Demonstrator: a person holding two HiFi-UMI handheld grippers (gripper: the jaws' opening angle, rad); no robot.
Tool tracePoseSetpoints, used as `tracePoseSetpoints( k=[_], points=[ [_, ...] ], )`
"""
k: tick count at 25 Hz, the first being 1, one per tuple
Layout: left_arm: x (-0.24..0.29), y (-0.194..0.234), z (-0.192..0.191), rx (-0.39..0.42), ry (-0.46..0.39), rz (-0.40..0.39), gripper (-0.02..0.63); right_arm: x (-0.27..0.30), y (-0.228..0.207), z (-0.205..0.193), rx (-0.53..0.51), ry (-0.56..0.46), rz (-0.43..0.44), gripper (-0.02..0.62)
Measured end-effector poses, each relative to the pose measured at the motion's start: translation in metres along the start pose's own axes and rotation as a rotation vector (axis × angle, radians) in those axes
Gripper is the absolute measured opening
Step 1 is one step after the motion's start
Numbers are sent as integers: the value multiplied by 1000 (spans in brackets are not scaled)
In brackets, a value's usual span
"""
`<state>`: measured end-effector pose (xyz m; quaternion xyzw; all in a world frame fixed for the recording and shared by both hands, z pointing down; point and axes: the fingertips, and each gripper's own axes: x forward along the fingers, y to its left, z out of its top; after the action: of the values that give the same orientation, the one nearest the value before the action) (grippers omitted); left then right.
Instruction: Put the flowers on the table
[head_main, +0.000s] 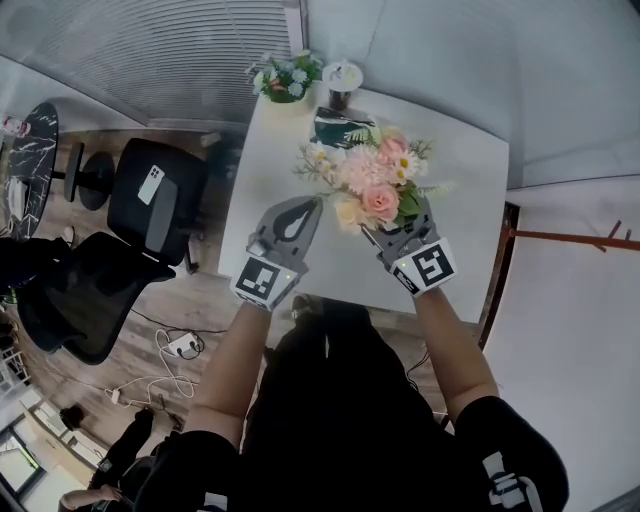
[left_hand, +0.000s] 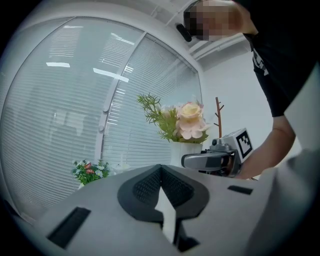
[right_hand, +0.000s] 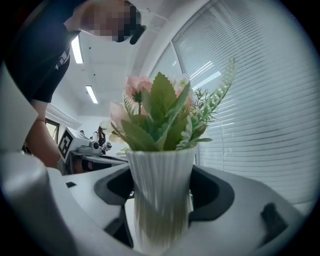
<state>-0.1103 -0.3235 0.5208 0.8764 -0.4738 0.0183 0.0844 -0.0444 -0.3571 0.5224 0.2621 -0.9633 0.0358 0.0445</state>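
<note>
- While the right hand-held gripper (head_main: 398, 230) is clamped on the white ribbed vase (right_hand: 160, 195), one jaw on each side, the left hand-held gripper (head_main: 306, 208) holds nothing and its jaws are pressed together.
- Bouquet of pink and peach flowers with green leaves (head_main: 375, 180) stands in that vase, upper centre of the head view, over the white rectangular worktop (head_main: 265, 190).
- Cannot tell whether the vase base touches the worktop; the base is hidden in every view.
- Left hand-held gripper sits just left of the bouquet in the head view, tip pointing toward it, apart from the vase.
- Small green potted plant with white and red blooms (head_main: 287, 77) is at the far worktop edge, top centre of the head view.
- White cup-like object (head_main: 342, 76) is just right of the plant.
- Dark rectangular item with a leaf print (head_main: 338, 127) lies between those two and the bouquet.
- Black office chair (head_main: 150, 215) stands on the wood floor left of the worktop, with a pale phone-like item (head_main: 151, 184) lying on it.
- White power strip with cable (head_main: 180, 344) lies on the floor, lower left of the head view.
- White slatted blinds (left_hand: 75, 100) fill the left of the left gripper view.
- Brown coat stand (left_hand: 218, 112) shows just right of the bouquet in the left gripper view.
</note>
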Motion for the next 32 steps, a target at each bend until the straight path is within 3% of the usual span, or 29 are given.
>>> tracePoseSetpoints(
  k=[13,32],
  points=[
    [44,26,-55,-14,61,28,12,27,-41,-52,-19,-7,-27,337],
    [64,30,-73,-35,52,20,12,34,-52,-61,2,-24,-18,337]
  ],
)
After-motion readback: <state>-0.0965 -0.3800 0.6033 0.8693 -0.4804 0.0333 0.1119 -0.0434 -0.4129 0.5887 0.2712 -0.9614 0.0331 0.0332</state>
